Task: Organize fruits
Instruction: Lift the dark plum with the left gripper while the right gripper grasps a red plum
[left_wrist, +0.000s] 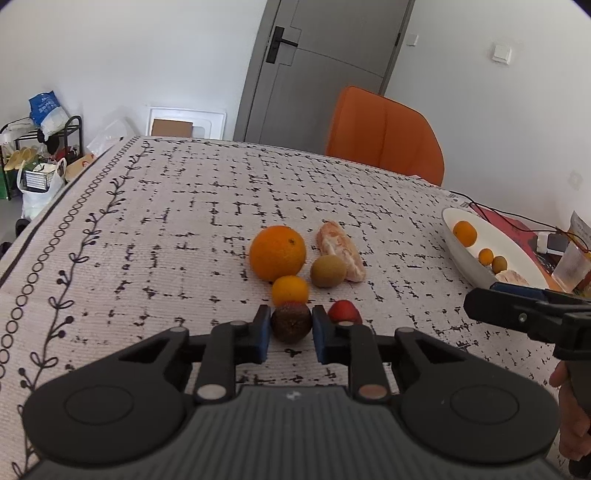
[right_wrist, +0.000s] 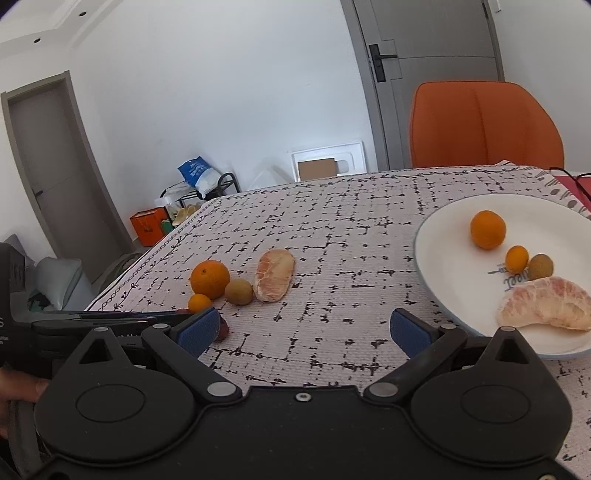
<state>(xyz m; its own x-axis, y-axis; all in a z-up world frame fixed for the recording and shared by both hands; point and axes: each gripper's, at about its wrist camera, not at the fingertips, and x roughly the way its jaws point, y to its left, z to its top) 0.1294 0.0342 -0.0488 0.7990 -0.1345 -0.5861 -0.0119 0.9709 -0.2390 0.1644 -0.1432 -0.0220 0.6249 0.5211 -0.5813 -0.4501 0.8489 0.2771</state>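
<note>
Our left gripper (left_wrist: 290, 325) pinches the dark brown, round, rough-skinned fruit (left_wrist: 291, 322) on the patterned cloth, at 6 o'clock of the small orange kumquat (left_wrist: 290, 290); right gripper (right_wrist: 301, 332) spread, idle; we judge: lift straight, avoiding neighbours, toward the white ceramic plate (right_wrist: 439, 258).

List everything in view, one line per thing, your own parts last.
Large orange: one, orange, on the cloth.
Small orange: one, in front of it.
Brown round fruit: one, beside it.
Peeled segment: one, pink, behind that.
Dark fruit: one, maroon, between the left pads.
Red fruit: one, right of it.
Plate: one, white, holding two oranges, a brown fruit, a segment.
Chair: one, orange, behind the table.
Door: grey, shut.
Left tongs: around the dark fruit.
Right tongs: open, holding nothing.
</note>
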